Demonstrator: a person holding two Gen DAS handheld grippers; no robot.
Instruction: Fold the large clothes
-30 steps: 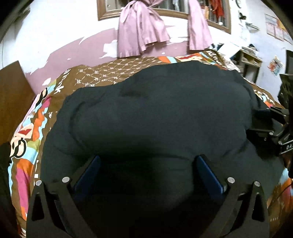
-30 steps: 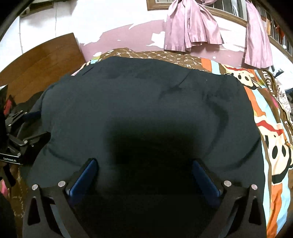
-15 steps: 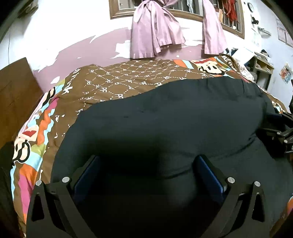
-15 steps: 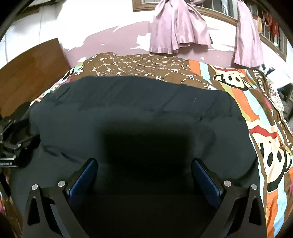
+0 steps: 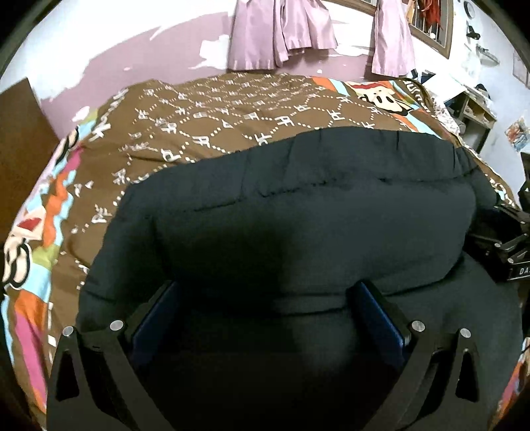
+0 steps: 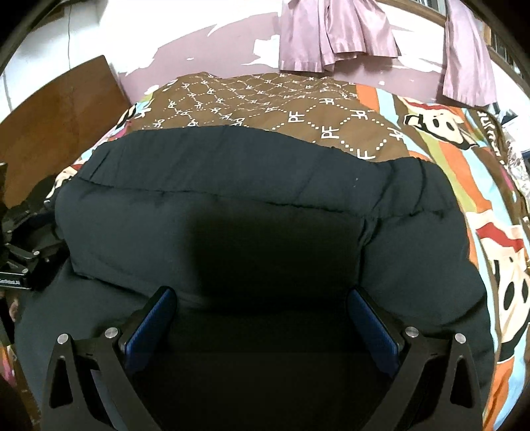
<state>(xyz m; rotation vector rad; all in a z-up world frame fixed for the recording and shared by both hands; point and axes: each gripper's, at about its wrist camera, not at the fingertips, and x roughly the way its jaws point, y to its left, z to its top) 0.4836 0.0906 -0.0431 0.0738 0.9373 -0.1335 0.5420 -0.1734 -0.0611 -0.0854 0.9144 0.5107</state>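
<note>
Two grippers are working over one dark garment [image 5: 298, 232] that is lying spread across a patterned bedspread [image 5: 205, 126], its upper layer doubled over so that a stitched hem is running across the cloth in both views. Starting at the far left of the left wrist view, a brown wooden board [image 5: 20, 132] is standing against the wall, and the bedspread is showing bright cartoon panels along its edge. Moving right, the left gripper [image 5: 265, 305] is hovering low over the near part of the garment with its blue-padded fingers [image 5: 155, 318] spread wide apart, cloth lying between and beneath them but nothing pinched. Beyond it, pink curtains [image 5: 281, 30] are hanging on the patchy pink and white wall. At the right edge of that view the other tool is showing as dark metal parts beside the garment's side. In the right wrist view, the right gripper [image 6: 261, 318] is likewise sitting above the garment's near edge, its fingers [image 6: 374, 328] held wide open and gripping nothing, while the bedspread is stretching away on the right with its orange and blue stripes.
</note>
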